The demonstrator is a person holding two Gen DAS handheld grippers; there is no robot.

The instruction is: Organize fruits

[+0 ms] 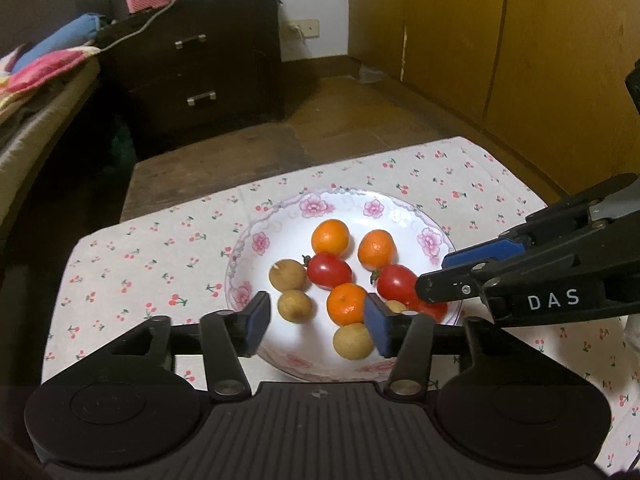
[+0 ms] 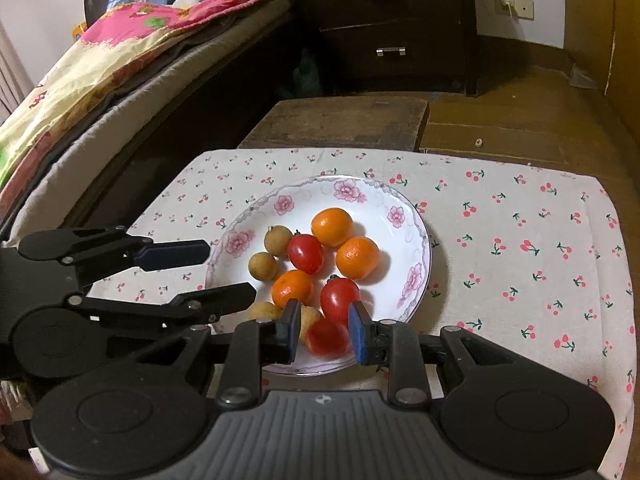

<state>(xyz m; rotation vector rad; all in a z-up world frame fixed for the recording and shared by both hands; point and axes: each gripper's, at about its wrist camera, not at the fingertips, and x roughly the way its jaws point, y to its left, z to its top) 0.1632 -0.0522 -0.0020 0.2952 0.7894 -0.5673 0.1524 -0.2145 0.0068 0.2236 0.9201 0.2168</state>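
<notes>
A white plate with pink flowers [image 1: 280, 224] [image 2: 384, 236] lies on a cherry-print cloth. On it are three oranges [image 1: 330, 237], two loose red tomatoes [image 1: 330, 270] and several brown longans [image 1: 287, 275]. My left gripper [image 1: 318, 326] hangs open over the plate's near side, with an orange [image 1: 346, 304] and a longan [image 1: 354, 341] just inside its right pad, untouched. My right gripper [image 2: 326, 330] is shut on a third tomato [image 2: 328, 338] at the plate's near rim. The left wrist view shows the right gripper [image 1: 431, 280] reaching in from the right. The right wrist view shows the left gripper [image 2: 231, 271] at the plate's left edge.
The cloth [image 2: 520, 240] covers a low surface, with a worn wooden block [image 2: 340, 120] beyond its far edge. A bed with colourful bedding [image 2: 120, 60] runs along the left. A dark chest of drawers [image 1: 200, 72] stands behind, and wooden cabinet doors [image 1: 500, 60] stand on the right.
</notes>
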